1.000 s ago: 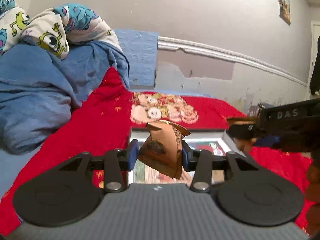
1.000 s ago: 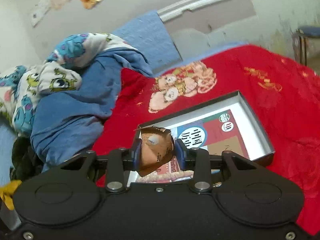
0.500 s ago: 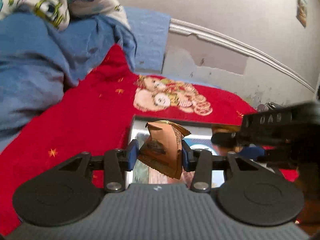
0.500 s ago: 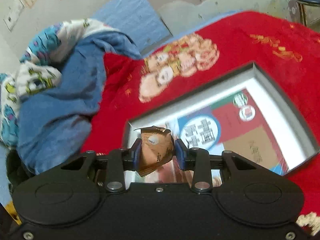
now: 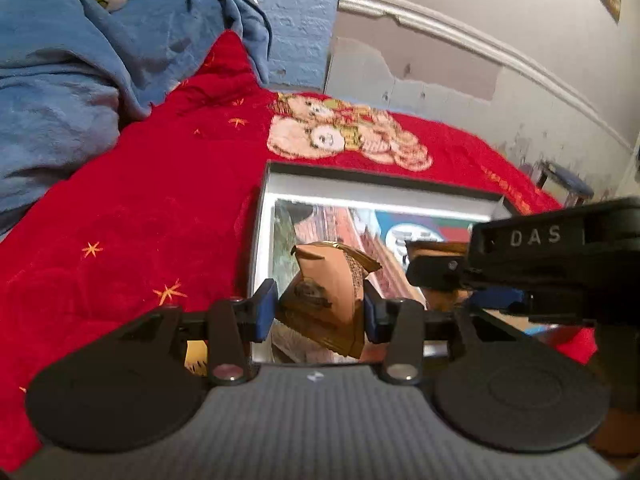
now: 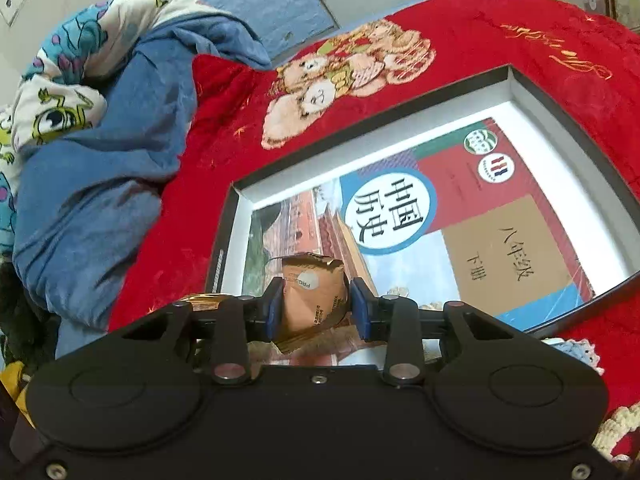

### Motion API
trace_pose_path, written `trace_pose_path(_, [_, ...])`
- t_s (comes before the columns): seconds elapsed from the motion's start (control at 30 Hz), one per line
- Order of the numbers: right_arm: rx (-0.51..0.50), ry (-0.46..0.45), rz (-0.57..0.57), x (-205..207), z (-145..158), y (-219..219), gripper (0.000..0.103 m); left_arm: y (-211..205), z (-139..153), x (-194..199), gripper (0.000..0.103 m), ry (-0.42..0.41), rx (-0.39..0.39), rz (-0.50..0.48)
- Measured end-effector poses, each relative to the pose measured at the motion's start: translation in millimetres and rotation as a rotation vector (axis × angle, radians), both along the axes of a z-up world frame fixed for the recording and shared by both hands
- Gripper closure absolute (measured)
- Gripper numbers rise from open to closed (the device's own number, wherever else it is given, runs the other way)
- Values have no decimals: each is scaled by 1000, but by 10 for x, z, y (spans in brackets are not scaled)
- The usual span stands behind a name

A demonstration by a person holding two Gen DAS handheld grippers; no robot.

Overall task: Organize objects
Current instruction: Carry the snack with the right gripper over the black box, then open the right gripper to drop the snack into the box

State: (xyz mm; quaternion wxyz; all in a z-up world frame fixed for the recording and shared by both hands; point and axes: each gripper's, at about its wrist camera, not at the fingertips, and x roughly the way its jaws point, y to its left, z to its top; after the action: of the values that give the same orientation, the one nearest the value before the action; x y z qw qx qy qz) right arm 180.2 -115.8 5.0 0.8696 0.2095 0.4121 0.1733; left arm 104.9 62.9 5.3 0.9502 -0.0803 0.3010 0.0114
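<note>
My left gripper (image 5: 319,308) is shut on a crumpled brown-gold snack packet (image 5: 330,292), held over the near left corner of a shallow dark-rimmed box (image 5: 380,176). A textbook (image 5: 340,220) lies flat inside that box. My right gripper (image 6: 312,306) is shut on a second brown snack packet (image 6: 312,300) above the textbook (image 6: 460,224) in the same box (image 6: 568,112). The right gripper's black body (image 5: 552,256) also shows at the right of the left wrist view, with its packet (image 5: 440,248) poking out just beside the left one.
The box rests on a red blanket (image 6: 500,20) with a bear picture (image 6: 344,76). A heap of blue and cartoon-print bedding (image 6: 88,152) rises to the left. A grey wall (image 5: 460,64) runs behind, with a dark stool (image 5: 568,180) at far right.
Both grippers have sunk and moved forward toward the box, each still holding its packet. The box and book now fill more of both views.
</note>
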Motion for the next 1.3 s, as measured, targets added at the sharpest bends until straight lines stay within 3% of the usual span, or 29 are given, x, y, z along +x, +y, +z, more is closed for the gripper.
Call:
trace_pose_path(0.13, [-6,36,4,14,-96,42,69,25,-86,37,56,32,-24,-9])
trace_pose_path(0.27, [-46,27,14,23,-131,118,69,-46,-112,75,56,52,17,-26])
trace_pose_path(0.77, [-29,29,23,65,-165,136,68,-110,-149,100,59,59,50,-30])
trace_pose_path(1.07, [-33,26,22,65,-166,143,68,-83,-142,109,59,62,31,-32])
trace_pose_path(1.27, [-34,23,18,65,-167,156,68,-47,-134,116,55,57,-1,-24])
trace_pose_path(1.3, [-30,23,16,65,-168,157,68,-42,-129,116,50,59,-8,-26])
